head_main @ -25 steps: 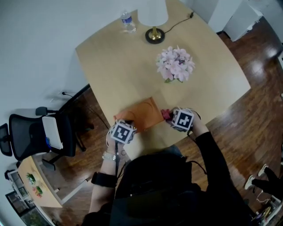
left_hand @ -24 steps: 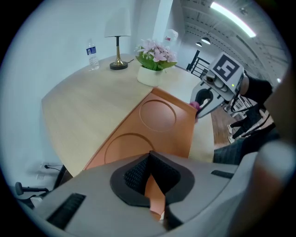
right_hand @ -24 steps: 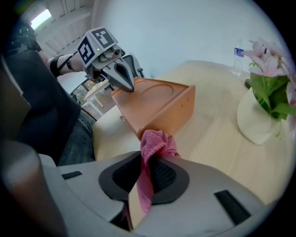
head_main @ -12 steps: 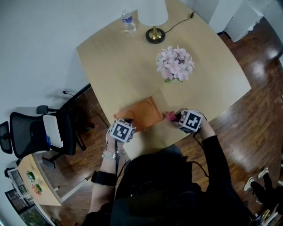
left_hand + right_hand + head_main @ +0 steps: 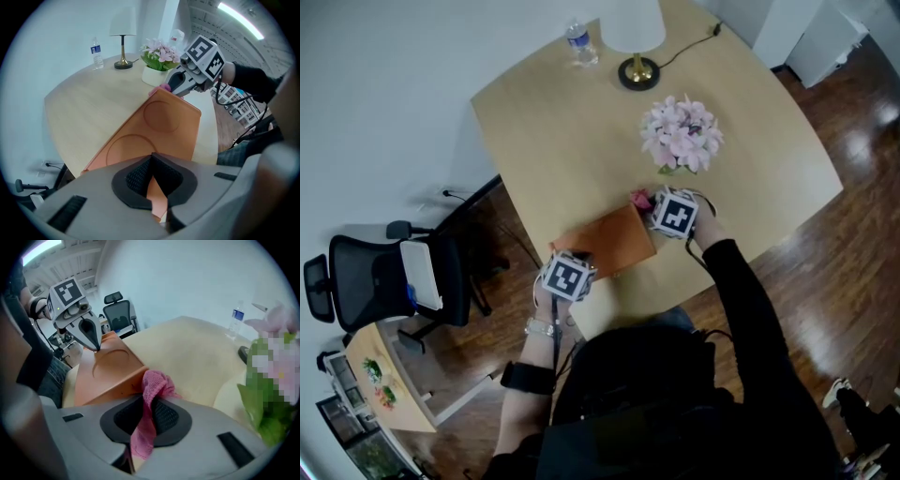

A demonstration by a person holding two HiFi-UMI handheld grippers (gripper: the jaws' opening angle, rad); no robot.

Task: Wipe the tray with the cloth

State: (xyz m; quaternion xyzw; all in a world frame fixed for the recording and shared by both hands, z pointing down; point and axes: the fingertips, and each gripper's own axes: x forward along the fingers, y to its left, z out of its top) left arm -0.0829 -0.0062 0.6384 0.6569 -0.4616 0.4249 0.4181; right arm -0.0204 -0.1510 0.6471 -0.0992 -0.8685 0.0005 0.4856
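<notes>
So my left gripper (image 5: 151,185) is clamped on the near edge of the orange tray (image 5: 607,242), which sits by the front edge of the table (image 5: 572,122). My right gripper (image 5: 144,418) pinches the pink cloth (image 5: 153,383) at the tray's far corner.

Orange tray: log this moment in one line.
left gripper: shut on near edge of orange rectangular tray | right gripper: shut on pink cloth | cloth: at tray's far corner

Flowers (image 5: 682,134), lamp (image 5: 637,71), bottle (image 5: 580,43), office chair (image 5: 370,281)
</notes>
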